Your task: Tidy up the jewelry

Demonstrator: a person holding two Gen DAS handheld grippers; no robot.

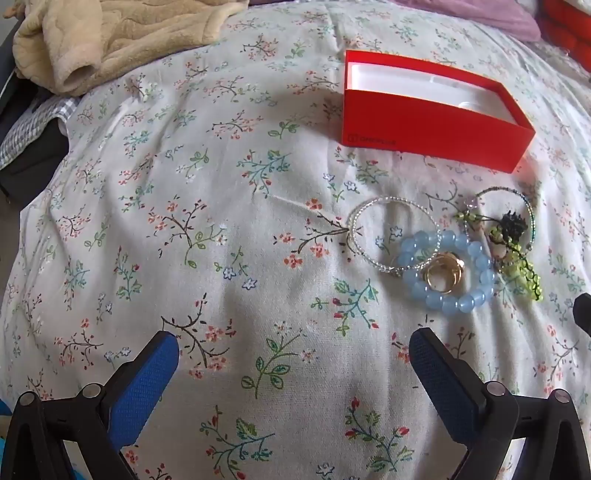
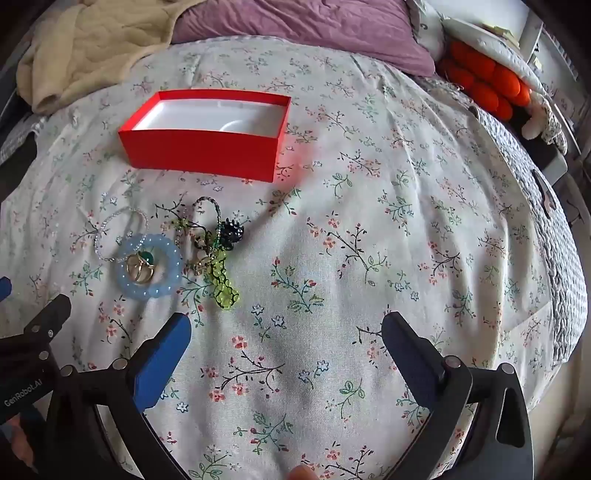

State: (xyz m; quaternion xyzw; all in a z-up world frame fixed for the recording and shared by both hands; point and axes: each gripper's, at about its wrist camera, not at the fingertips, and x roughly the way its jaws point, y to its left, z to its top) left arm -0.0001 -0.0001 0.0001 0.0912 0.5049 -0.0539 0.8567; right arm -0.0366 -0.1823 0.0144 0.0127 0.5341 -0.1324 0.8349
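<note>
An open red box [image 1: 424,125] with a white inside lies on the floral bedsheet; it also shows in the right wrist view [image 2: 201,151]. In front of it is a jewelry pile: a clear bead bracelet [image 1: 391,206], a blue bead bracelet [image 1: 448,299] around gold rings [image 1: 443,275], a green bead piece [image 1: 521,273] and a dark bead bracelet [image 1: 511,221]. In the right wrist view the blue bracelet [image 2: 147,291], rings [image 2: 140,271] and green piece [image 2: 221,284] lie up left. My left gripper [image 1: 293,343] is open and empty, below-left of the pile. My right gripper [image 2: 286,328] is open and empty, right of the pile.
A beige blanket [image 1: 110,33] is bunched at the back left. A purple pillow [image 2: 303,26] lies at the head of the bed. Orange cushions [image 2: 484,81] and the bed's edge are at the right. The left gripper's body [image 2: 33,354] shows at the lower left.
</note>
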